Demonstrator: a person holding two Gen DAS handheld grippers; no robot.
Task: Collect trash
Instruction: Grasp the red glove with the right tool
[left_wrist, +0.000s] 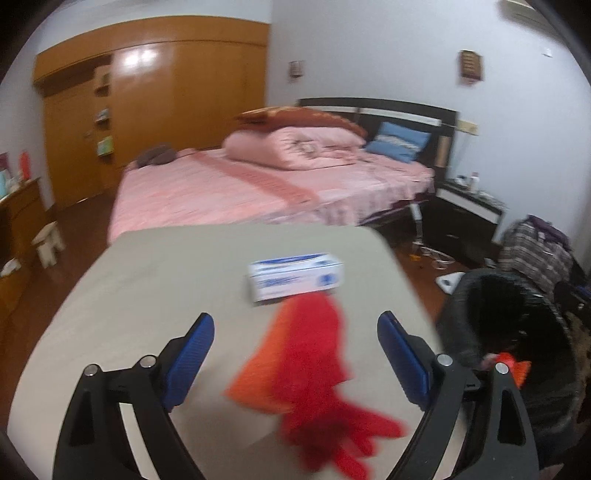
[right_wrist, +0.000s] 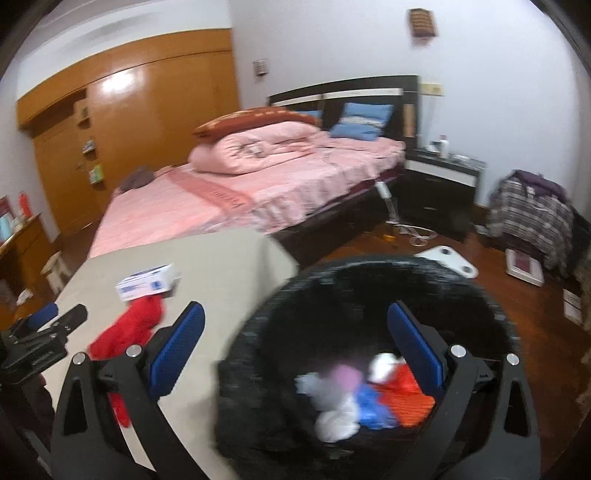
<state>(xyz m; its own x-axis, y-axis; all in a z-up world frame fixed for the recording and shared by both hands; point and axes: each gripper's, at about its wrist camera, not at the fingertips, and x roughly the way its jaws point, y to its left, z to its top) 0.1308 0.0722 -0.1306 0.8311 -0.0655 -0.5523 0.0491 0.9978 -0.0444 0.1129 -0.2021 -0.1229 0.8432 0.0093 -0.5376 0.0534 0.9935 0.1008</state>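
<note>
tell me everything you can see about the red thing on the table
The red-and-orange fuzzy cloth looks like a soft fabric piece, mostly red with an orange panel on one side. It lies limp and crumpled on the grey table, its far end touching the white-and-blue cardboard box. Motion blur hides finer detail.

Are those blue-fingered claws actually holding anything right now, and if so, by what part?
Nothing is held. The left gripper stands open above the red glove without pinching it, and the right gripper stands open and empty over the black bin.
</note>
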